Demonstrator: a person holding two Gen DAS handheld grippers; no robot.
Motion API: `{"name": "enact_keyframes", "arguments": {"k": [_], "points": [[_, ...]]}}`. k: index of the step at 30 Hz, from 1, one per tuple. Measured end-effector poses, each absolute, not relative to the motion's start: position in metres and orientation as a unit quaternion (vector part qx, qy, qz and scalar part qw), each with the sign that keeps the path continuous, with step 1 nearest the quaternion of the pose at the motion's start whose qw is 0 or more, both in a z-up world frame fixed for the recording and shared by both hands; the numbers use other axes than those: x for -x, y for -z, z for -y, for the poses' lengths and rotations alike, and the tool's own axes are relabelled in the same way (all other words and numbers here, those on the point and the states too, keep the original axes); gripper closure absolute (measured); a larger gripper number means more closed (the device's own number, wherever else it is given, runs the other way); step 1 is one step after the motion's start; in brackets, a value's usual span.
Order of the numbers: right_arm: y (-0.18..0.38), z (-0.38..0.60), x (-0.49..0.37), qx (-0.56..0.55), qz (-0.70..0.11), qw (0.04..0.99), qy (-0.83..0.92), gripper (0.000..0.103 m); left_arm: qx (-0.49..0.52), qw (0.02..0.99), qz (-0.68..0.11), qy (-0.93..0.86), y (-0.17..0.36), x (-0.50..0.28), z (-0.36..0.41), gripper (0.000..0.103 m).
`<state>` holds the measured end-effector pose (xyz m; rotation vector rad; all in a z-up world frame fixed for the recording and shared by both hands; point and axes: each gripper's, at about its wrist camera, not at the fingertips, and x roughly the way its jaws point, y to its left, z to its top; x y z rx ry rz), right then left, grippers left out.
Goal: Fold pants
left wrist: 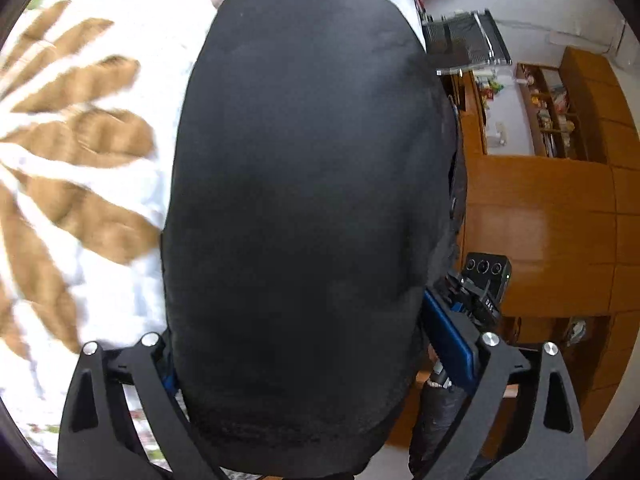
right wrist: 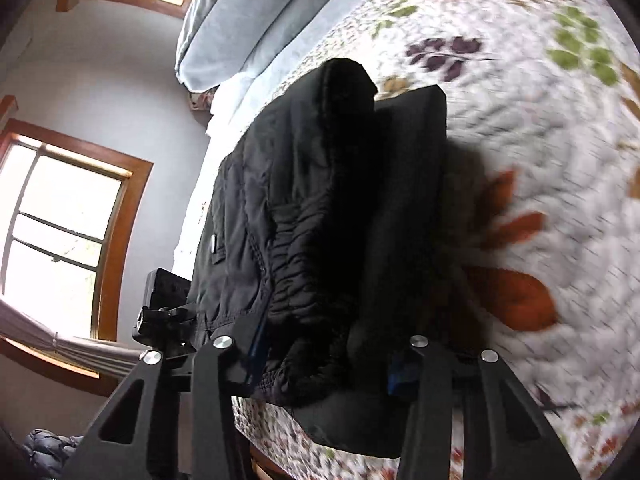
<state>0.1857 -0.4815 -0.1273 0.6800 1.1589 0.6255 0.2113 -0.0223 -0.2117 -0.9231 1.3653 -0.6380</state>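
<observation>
Over the floral quilt [right wrist: 540, 128] hang black pants [right wrist: 320, 220] — perhaps gripped — beside windows [right wrist: 60, 224].

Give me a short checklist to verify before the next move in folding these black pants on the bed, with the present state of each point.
1. Left gripper has the pants between its fingers: ok, the fabric fills the gap.
2. Right gripper holds the gathered waistband: ok, bunched cloth sits between the fingers.
3. Both grips are firm enough to carry: cannot tell, the fingertips are hidden by cloth.
4. Pants are over the quilt, not past the bed edge: not ok, part hangs near the edge on the window side.
5. Layers are aligned and smooth: not ok, the right wrist view shows bunching.
6. Pillows are apart from the pants: ok.
</observation>
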Motion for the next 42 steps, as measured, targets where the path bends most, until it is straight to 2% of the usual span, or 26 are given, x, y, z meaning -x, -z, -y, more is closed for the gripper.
{"name": "enact_keyframes", "arguments": {"k": [12, 25, 27, 31, 36, 42], "points": [[0.137, 0.424, -0.225, -0.298, -0.537, 0.724, -0.314, 0.059, 0.425, 0.664, -0.571, 0.230, 0.208, -0.232, -0.058, 0.013], [0.150, 0.436, -0.211, -0.315, -0.537, 0.725, -0.294, 0.057, 0.383, 0.683, -0.576, 0.233, 0.209, -0.246, -0.048, 0.011], [0.150, 0.435, -0.212, -0.318, -0.537, 0.725, -0.292, 0.055, 0.382, 0.685, -0.576, 0.233, 0.207, -0.247, -0.047, 0.011], [0.156, 0.438, -0.214, -0.343, -0.537, 0.716, -0.285, 0.042, 0.383, 0.685, -0.573, 0.235, 0.207, -0.246, -0.047, 0.011], [0.118, 0.458, -0.183, -0.313, -0.490, 0.776, -0.247, 0.038, 0.366, 0.715, -0.561, 0.200, 0.190, -0.228, -0.068, 0.011], [0.072, 0.448, -0.161, -0.319, -0.437, 0.781, -0.312, 0.038, 0.346, 0.776, -0.502, 0.159, 0.150, -0.203, -0.082, 0.011]]}}
